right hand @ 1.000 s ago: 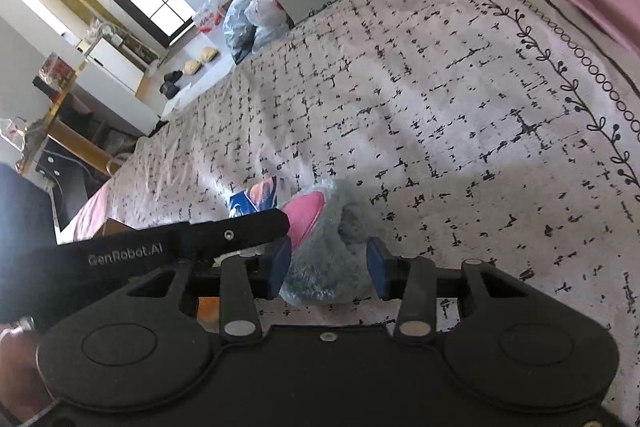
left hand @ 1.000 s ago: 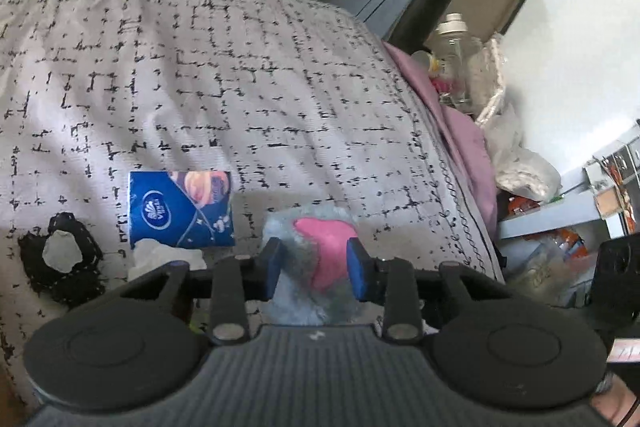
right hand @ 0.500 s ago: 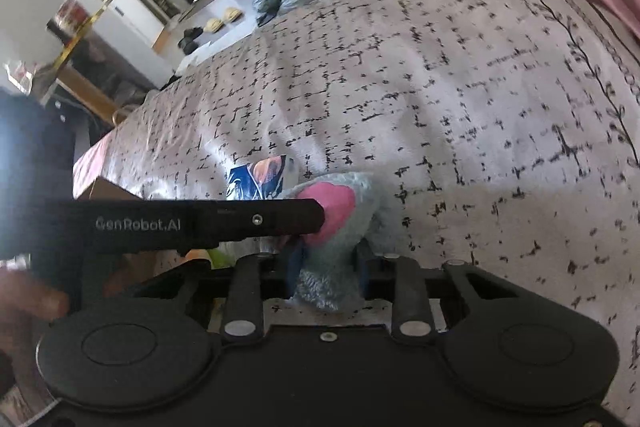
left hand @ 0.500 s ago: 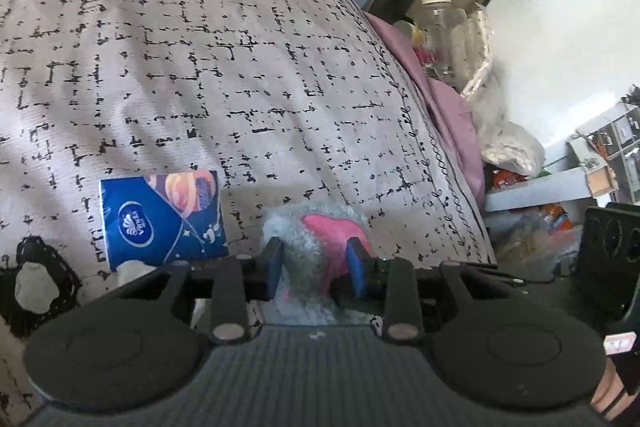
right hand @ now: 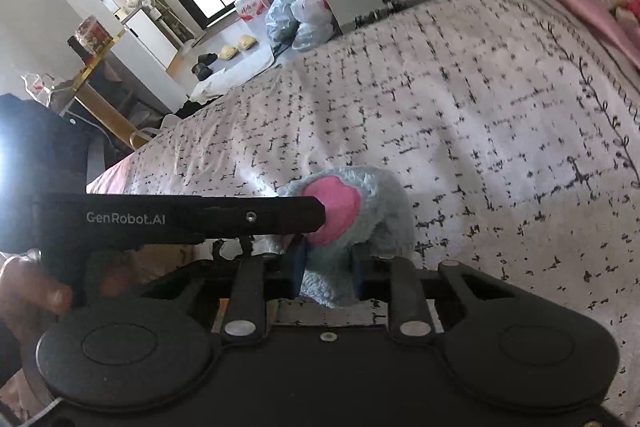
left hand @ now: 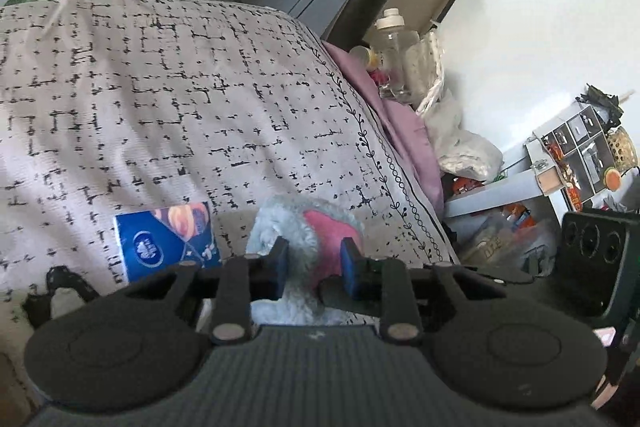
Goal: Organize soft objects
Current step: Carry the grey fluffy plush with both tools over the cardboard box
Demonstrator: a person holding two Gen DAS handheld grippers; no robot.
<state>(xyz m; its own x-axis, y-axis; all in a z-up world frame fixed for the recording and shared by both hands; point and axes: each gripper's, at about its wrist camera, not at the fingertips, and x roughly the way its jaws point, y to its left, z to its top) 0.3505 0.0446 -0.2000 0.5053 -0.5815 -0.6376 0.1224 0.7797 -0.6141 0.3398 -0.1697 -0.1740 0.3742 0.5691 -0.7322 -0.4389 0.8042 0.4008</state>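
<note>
Both grippers have closed: right gripper (right hand: 327,269) and left gripper (left hand: 314,263) clamp plush toy (right hand: 360,203), lower centre, above patterned bedspread (right hand: 460,99); cluttered bedroom behind.

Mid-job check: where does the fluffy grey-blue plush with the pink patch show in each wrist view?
Left wrist: the plush sits low centre, between the left gripper pads, right of the blue tissue pack.
Right wrist: the plush sits low centre, squeezed in the right gripper.
Shared landmark: the black-dashed bedspread under it.
</note>
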